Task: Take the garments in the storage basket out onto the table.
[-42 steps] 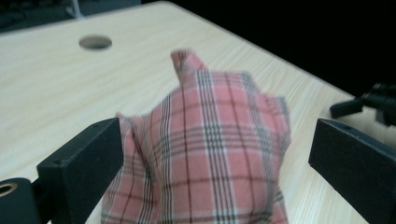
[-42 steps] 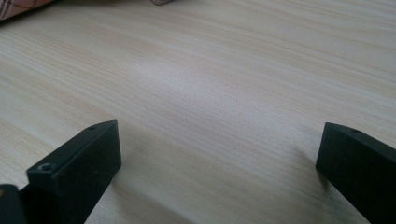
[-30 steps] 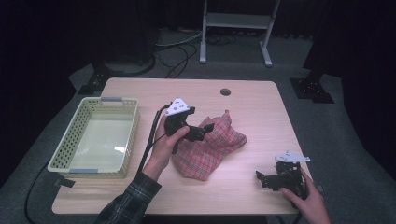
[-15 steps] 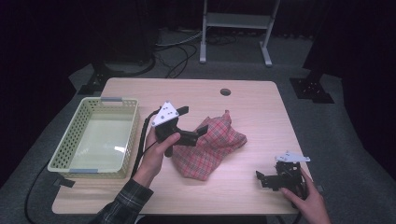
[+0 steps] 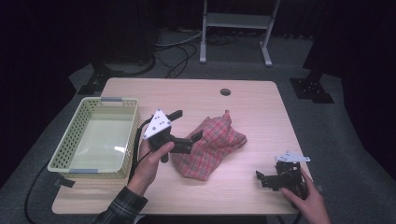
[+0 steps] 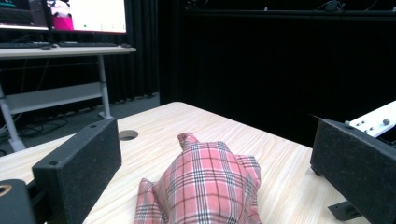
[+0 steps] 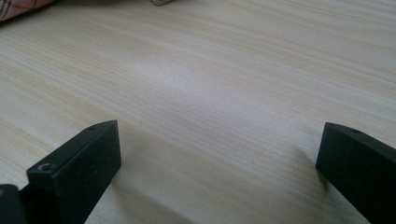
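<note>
Two grippers are in your hands: the left gripper (image 5: 187, 127) hangs above the table (image 5: 201, 95), jaws spread wide and empty, aimed at the cloth (image 5: 210, 144). The right gripper (image 5: 261, 177) rests released at the near right corner. The red plaid cloth lies crumpled mid-table, right of the basket (image 5: 70, 144).

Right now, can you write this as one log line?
left gripper: open, beside plaid cloth | right gripper: open, on table | basket: empty
</note>
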